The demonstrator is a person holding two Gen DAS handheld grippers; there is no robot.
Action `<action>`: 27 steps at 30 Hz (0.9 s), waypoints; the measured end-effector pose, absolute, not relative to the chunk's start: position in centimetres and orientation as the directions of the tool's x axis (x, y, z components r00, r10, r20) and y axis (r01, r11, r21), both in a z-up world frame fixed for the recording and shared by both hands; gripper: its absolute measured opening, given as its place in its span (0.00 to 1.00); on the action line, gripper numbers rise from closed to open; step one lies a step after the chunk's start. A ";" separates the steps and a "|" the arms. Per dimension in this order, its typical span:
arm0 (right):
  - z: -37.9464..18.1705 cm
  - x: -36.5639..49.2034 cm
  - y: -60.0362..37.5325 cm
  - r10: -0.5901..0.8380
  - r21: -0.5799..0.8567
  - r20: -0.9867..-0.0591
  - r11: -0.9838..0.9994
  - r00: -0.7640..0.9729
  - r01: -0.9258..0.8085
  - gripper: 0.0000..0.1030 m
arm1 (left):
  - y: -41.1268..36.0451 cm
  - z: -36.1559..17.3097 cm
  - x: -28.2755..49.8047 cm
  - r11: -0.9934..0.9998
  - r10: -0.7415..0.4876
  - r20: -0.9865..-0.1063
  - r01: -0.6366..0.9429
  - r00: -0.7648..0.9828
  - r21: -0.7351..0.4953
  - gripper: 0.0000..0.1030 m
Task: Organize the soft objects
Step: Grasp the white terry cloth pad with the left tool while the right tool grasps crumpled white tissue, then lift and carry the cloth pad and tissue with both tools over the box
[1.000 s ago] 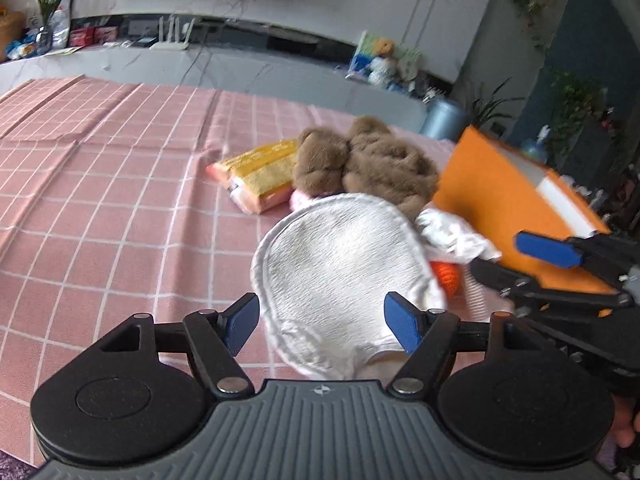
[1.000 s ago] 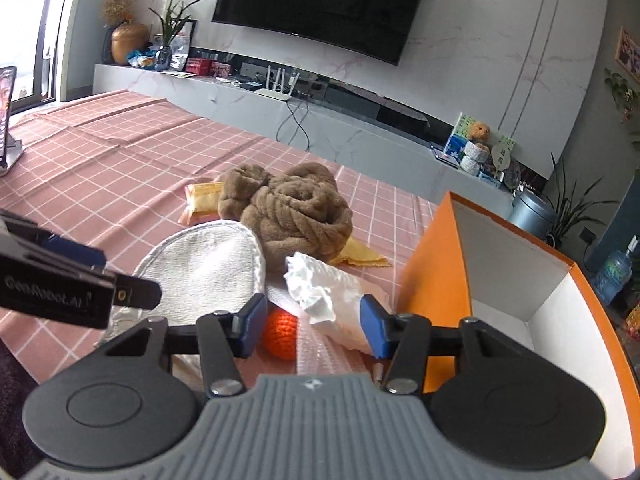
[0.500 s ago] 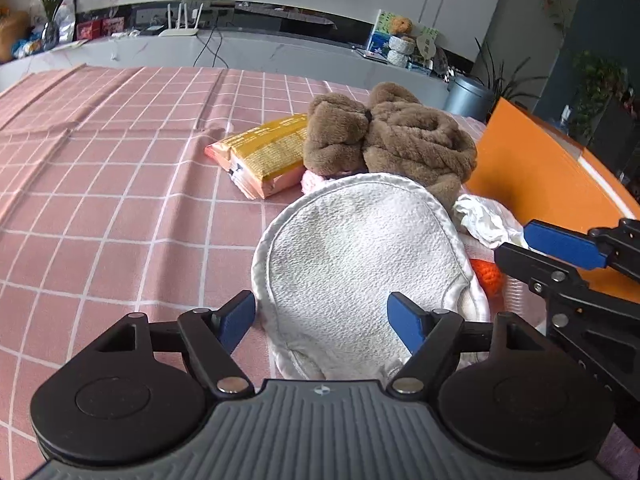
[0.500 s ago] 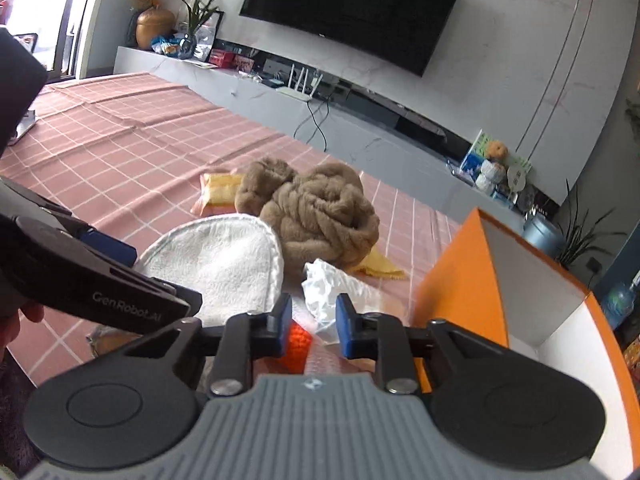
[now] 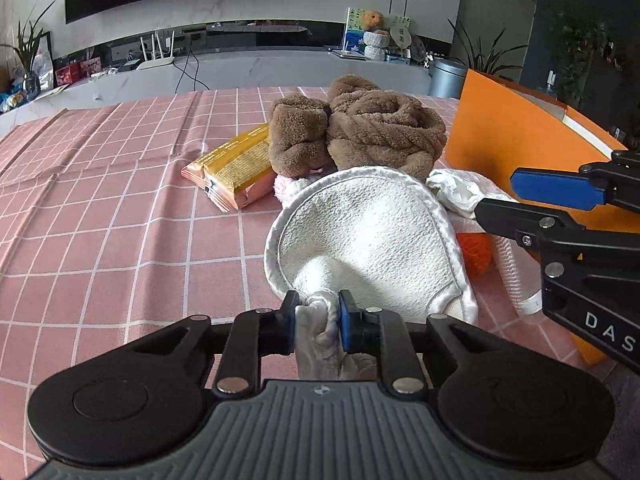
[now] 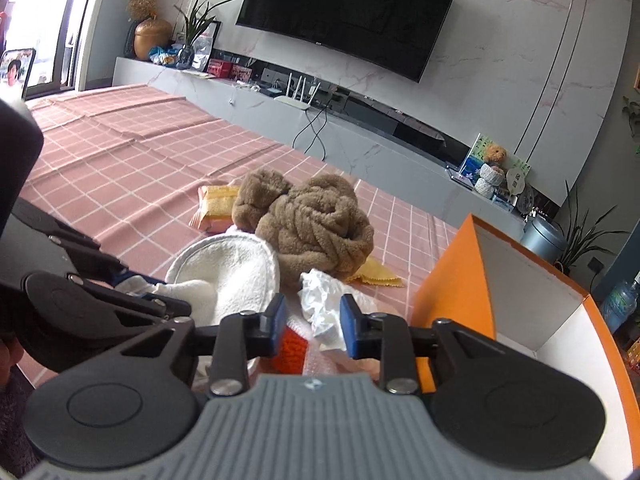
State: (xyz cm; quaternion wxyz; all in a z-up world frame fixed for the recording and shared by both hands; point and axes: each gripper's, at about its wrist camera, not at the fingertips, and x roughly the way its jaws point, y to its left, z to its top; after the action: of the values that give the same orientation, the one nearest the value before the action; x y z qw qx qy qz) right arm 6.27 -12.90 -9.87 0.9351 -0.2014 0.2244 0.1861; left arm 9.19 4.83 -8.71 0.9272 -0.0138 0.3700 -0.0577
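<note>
Room: living room, seen with a curved black television on a marbled wall above a long grey media console.
Table: covered by a pink checked tablecloth, on which the soft objects are gathered in one heap toward the right.
White terry mitt: the white terry mitt is laid flat at the near edge of the heap, its satin-trimmed rounded end pointing away from the left camera; its near cuff is bunched and lifted.
Left hand-held gripper: the left hand-held gripper has just been closing, and its blue pads are seen clamped on the bunched cuff of the mitt.
Right hand-held gripper: the right hand-held gripper is held low over the heap; its jaws have just been opening a little and stand slightly apart, with the crumpled white tissue and the orange knitted ball showing in the gap. Pad contact with either cannot be told.
Brown plush bundle: the brown plush bundle is knotted and lies behind the mitt, touching its far rim.
Snack packet: an orange-and-yellow snack packet is laid just left of the plush bundle.
Yellow cloth: a small yellow cloth with a zigzag edge is partly tucked under the plush bundle.
Orange box: an open orange box with a white interior stands just right of the heap.
</note>
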 end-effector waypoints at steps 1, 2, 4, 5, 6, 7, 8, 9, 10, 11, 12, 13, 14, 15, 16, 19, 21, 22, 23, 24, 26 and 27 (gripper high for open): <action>-9.6 6.3 -13.0 0.254 -0.295 -0.488 0.852 0.835 -0.432 0.28 | 5.1 -8.6 9.1 0.993 -0.120 -0.684 0.086 0.720 -0.084 0.19; -9.3 6.5 -13.2 0.249 -0.295 -0.483 0.857 0.840 -0.423 0.28 | 5.5 -8.4 9.1 0.993 -0.118 -0.681 0.069 0.722 -0.099 0.18; -8.9 7.1 -13.6 0.237 -0.288 -0.487 0.865 0.840 -0.411 0.28 | 6.7 -7.8 9.0 0.992 -0.104 -0.669 0.032 0.736 -0.120 0.18; -8.8 7.5 -13.7 0.229 -0.285 -0.499 0.867 0.835 -0.408 0.28 | 7.1 -7.5 8.9 0.992 -0.098 -0.664 0.018 0.742 -0.127 0.18; -8.8 8.0 -13.7 0.223 -0.276 -0.514 0.871 0.828 -0.407 0.29 | 7.6 -7.2 9.0 0.991 -0.092 -0.660 0.003 0.746 -0.135 0.18; -8.8 8.6 -13.7 0.221 -0.264 -0.528 0.875 0.820 -0.406 0.29 | 8.2 -6.9 9.1 0.989 -0.087 -0.656 -0.013 0.750 -0.146 0.18; -8.9 9.2 -13.7 0.221 -0.250 -0.545 0.878 0.809 -0.408 0.29 | 8.5 -6.7 9.2 0.988 -0.084 -0.654 -0.022 0.752 -0.152 0.18; -9.0 9.8 -13.6 0.224 -0.235 -0.559 0.880 0.798 -0.412 0.29 | 8.8 -6.5 9.3 0.987 -0.082 -0.651 -0.029 0.755 -0.158 0.18; -9.1 10.3 -13.4 0.226 -0.220 -0.568 0.884 0.791 -0.411 0.32 | 8.9 -6.3 9.3 0.986 -0.080 -0.647 -0.034 0.759 -0.163 0.18; -9.2 10.9 -13.3 0.217 -0.205 -0.578 0.894 0.787 -0.397 0.40 | 8.9 -6.1 9.4 0.985 -0.081 -0.643 -0.036 0.762 -0.167 0.18; -9.2 11.4 -13.1 0.210 -0.186 -0.588 0.905 0.781 -0.383 0.47 | 8.9 -6.0 9.5 0.985 -0.084 -0.640 -0.034 0.764 -0.170 0.18; -9.3 11.9 -13.1 0.210 -0.163 -0.598 0.913 0.774 -0.374 0.49 | 8.8 -5.8 9.5 0.985 -0.089 -0.636 -0.029 0.766 -0.172 0.18; -9.4 12.3 -13.0 0.207 -0.140 -0.614 0.921 0.762 -0.363 0.50 | 8.7 -5.7 9.6 0.985 -0.092 -0.635 -0.024 0.767 -0.172 0.18; -9.6 12.7 -12.9 0.205 -0.123 -0.632 0.926 0.748 -0.357 0.50 | 8.6 -5.7 9.6 0.985 -0.097 -0.635 -0.019 0.767 -0.174 0.18; -9.9 13.0 -12.8 0.210 -0.102 -0.652 0.928 0.729 -0.359 0.50 | 8.5 -5.7 9.7 0.984 -0.103 -0.636 -0.014 0.765 -0.177 0.18; -10.5 13.2 -12.8 0.210 -0.073 -0.671 0.936 0.711 -0.345 0.35 | 8.2 -5.9 9.9 0.983 -0.118 -0.637 -0.001 0.762 -0.183 0.18; -10.5 13.0 -13.0 0.226 -0.055 -0.671 0.935 0.707 -0.352 0.26 | 8.1 -6.0 9.9 0.982 -0.125 -0.638 0.005 0.760 -0.186 0.18; -10.4 12.9 -13.0 0.232 -0.053 -0.667 0.933 0.708 -0.355 0.23 | 8.1 -6.1 9.9 0.982 -0.128 -0.639 0.007 0.759 -0.188 0.18; -10.2 12.7 -13.1 0.235 -0.050 -0.664 0.933 0.710 -0.355 0.17 | 8.0 -6.1 9.9 0.982 -0.130 -0.640 0.009 0.757 -0.190 0.18; -10.0 12.6 -13.2 0.238 -0.046 -0.658 0.934 0.715 -0.353 0.15 | 8.1 -6.1 10.0 0.981 -0.132 -0.641 0.009 0.756 -0.192 0.18; -9.4 12.3 -13.7 0.242 -0.044 -0.645 0.935 0.725 -0.351 0.13 | 8.1 -6.1 9.9 0.981 -0.134 -0.639 0.011 0.757 -0.193 0.18; -9.0 12.1 -13.9 0.247 -0.041 -0.638 0.935 0.729 -0.352 0.12 | 8.0 -6.0 9.8 0.981 -0.134 -0.637 0.012 0.759 -0.192 0.18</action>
State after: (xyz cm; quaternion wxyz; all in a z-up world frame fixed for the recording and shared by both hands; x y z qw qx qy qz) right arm 12.13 -13.89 -9.04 0.9265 -0.0797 0.3305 0.1615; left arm 9.83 8.02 -6.01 0.9336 -0.0883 0.3451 -0.0389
